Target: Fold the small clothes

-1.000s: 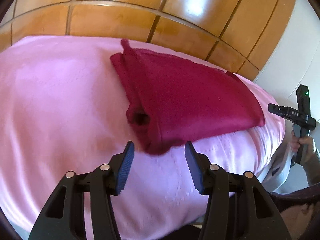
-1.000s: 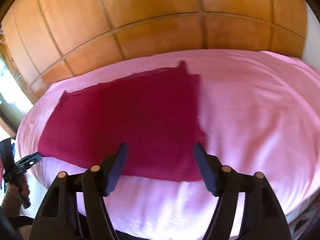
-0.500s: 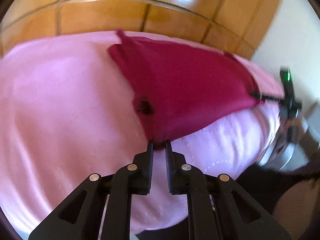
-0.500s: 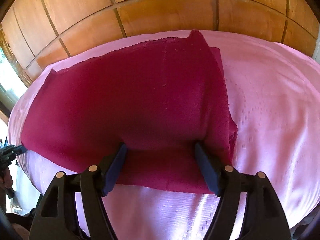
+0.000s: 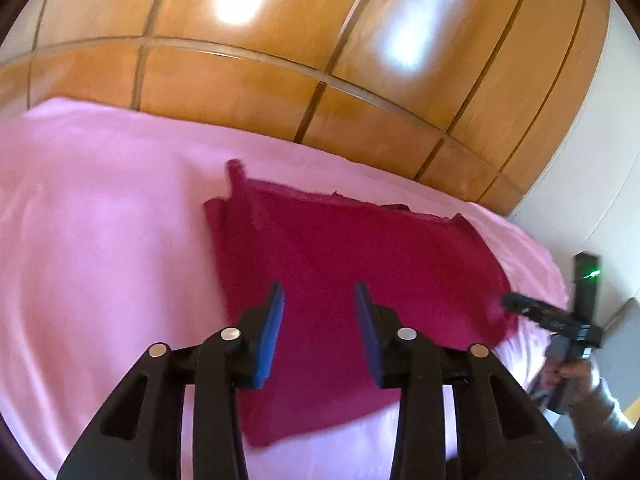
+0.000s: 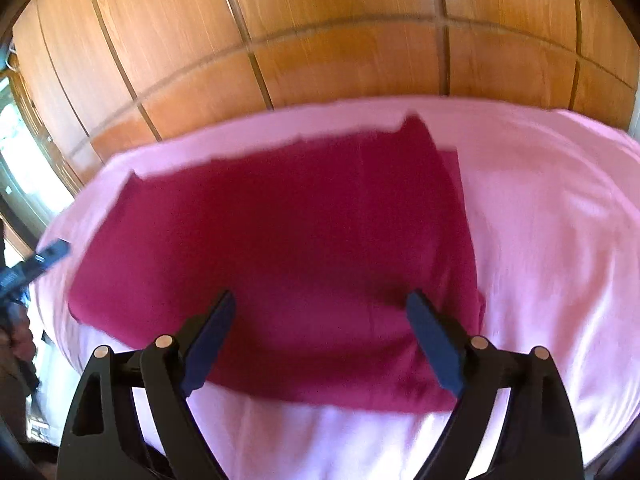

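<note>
Both grippers opening, empty — we hover over the cloth, long axis running left–right along the bed's near edge.

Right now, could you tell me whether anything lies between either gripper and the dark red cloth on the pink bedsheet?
Nothing visible does. The dark red cloth lies folded on the pink bedsheet, directly beneath both grippers. The left gripper and right gripper are both opening above it, gripping nothing.
</note>
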### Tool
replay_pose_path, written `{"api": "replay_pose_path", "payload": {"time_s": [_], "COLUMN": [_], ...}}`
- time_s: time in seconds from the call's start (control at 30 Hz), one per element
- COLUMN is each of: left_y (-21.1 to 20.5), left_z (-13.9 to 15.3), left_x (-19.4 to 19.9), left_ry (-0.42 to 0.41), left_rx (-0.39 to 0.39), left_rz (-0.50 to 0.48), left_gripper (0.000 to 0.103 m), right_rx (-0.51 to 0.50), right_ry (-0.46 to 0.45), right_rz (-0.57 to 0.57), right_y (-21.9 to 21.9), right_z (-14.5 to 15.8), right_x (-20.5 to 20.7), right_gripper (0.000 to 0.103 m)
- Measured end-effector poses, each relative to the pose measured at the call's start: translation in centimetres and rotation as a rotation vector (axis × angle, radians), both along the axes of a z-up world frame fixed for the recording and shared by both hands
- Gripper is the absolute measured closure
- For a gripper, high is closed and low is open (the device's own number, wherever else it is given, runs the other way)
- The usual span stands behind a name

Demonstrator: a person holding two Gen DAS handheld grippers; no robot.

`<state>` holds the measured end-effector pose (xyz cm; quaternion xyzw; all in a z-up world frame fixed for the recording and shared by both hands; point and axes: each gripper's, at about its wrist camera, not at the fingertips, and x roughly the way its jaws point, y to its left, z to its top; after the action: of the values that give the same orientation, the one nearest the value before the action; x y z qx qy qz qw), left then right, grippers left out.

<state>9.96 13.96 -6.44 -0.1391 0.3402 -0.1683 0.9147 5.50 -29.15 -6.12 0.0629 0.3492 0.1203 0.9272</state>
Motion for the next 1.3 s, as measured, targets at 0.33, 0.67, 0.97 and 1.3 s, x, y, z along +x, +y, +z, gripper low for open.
{"api": "replay_pose_path", "payload": {"time_s": [0.33, 0.67, 0.97, 1.3], "left_y": [-1.9, -3.9, -5.1, -7.0], "left_z": [-4.1, -2.3, -1.1, -1.1], "left_x": [5.6, 3.9, 3.1, 2.3], "left_ry": [0.134, 0.079, 0.031, 0.016], "left_rx": [0.154, 0.243, 0.289, 0.322], "left_rz": [0.122, 0.195, 0.183, 0.135], "left_gripper": [0.068, 0.056, 0.056, 0.056], "right_rx": [-0.004, 0.027, 0.201, 0.339], "right_ry": [0.054, 0.048, 0.007, 0.088], "right_rz": [-0.103, -0.092, -0.158, -0.164], "right_y": [-1.1, -2.3, -6.6, -9.3], "right_z": [-0.6, -1.6, 0.6, -2.6], "right_x": [7.0, 7.8, 6.3, 6.2], "right_gripper": [0.018, 0.016, 0.011, 0.011]}}
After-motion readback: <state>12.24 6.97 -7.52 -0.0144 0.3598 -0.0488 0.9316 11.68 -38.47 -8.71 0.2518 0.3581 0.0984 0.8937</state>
